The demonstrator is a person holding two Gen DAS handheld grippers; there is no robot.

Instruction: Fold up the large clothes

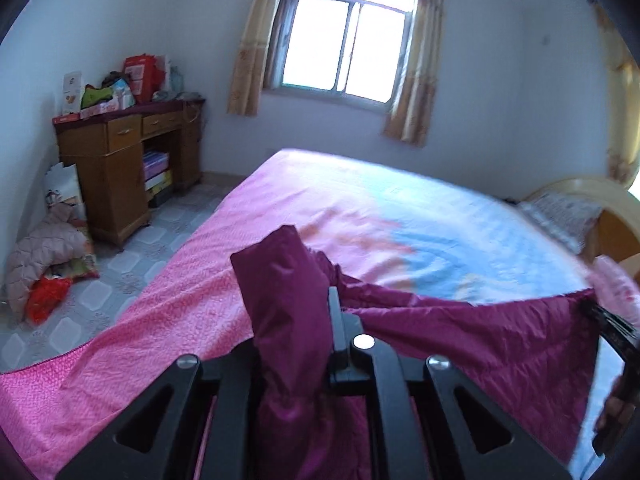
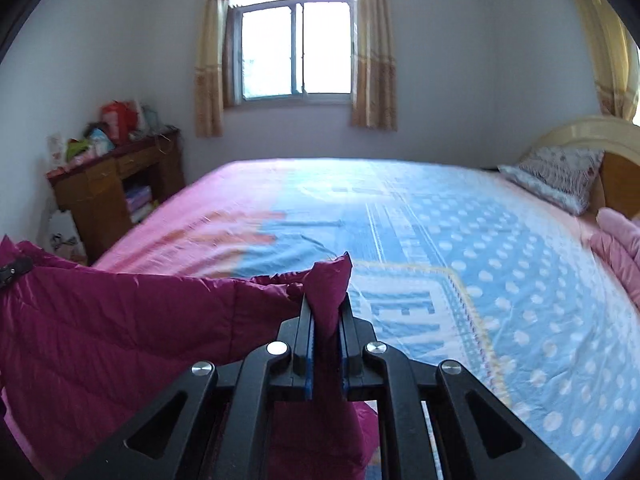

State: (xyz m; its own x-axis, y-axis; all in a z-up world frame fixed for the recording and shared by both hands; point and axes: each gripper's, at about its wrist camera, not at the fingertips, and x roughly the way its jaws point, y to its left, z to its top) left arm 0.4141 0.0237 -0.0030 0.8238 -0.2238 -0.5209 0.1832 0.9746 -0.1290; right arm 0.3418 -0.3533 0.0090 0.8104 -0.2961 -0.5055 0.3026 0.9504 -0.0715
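The left tool point(image 1: 312, 320) was clenched on a bunched fold of a magenta quilted jacket point(image 1: 460, 344); the fabric rose in a thick upright wad above its fingers, covering the left finger, while the right finger point(image 1: 335, 320) pressed against the cloth. The right tool point(image 2: 326, 312) was likewise clamped on the same jacket point(image 2: 100, 320), its two fingers closed tight on a narrow peak of fabric that stuck up between them. From each grip the jacket stretched sideways toward the other tool, held up off the bed as a taut sheet with a wrinkled top edge. In the left wrist view the right tool point(image 1: 612, 328) showed at the far right edge, gripping the jacket's other end; in the right wrist view the left tool point(image 2: 14, 270) showed at the far left edge.

Beneath and beyond the jacket lay the bed point(image 2: 500, 260), covered by a sheet that was pink on the left and blue with white dots on the right. A patterned pillow point(image 2: 560, 176) rested near the headboard point(image 2: 592, 132) at the right. Past the bed's left side stood a wooden table point(image 1: 112, 152) piled with bags and boxes, with a pale quilted garment point(image 1: 44, 248) heaped on the tiled floor point(image 1: 132, 256) beside it. A curtained window point(image 2: 296, 48) sat in the far wall.
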